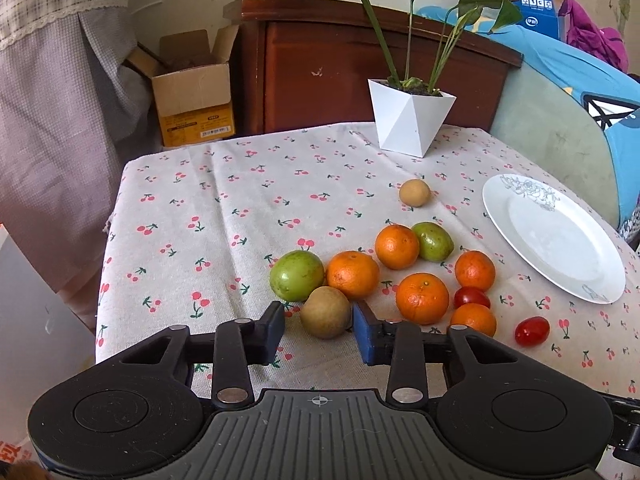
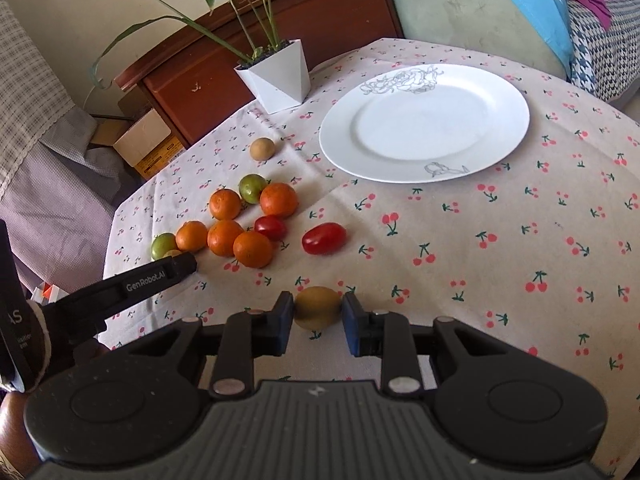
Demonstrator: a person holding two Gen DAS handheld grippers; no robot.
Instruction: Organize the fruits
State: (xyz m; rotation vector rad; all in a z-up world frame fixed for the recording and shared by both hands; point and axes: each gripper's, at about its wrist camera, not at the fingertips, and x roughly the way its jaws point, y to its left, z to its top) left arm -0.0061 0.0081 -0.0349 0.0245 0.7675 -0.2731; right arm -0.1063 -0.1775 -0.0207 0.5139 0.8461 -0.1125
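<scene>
Right hand-held gripper (image 2: 317, 322) pinching brown fruit (image 2: 318, 307); empty plate (image 2: 424, 120) lies ahead, slightly right; left hand-held gripper (image 1: 319, 330) pinching another brown fruit (image 1: 326, 312).

At lower centre the left gripper (image 1: 319, 330) brackets a brown fruit (image 1: 325, 312), seemingly pinching it; oranges (image 1: 353, 274) crowd beside.

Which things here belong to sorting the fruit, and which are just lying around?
Job: oranges, green fruits, cherry tomatoes, plate, the brown fruit in the left tongs, the yellowish fruit in the right tongs.
Lying about: potted plant, cardboard box.
</scene>
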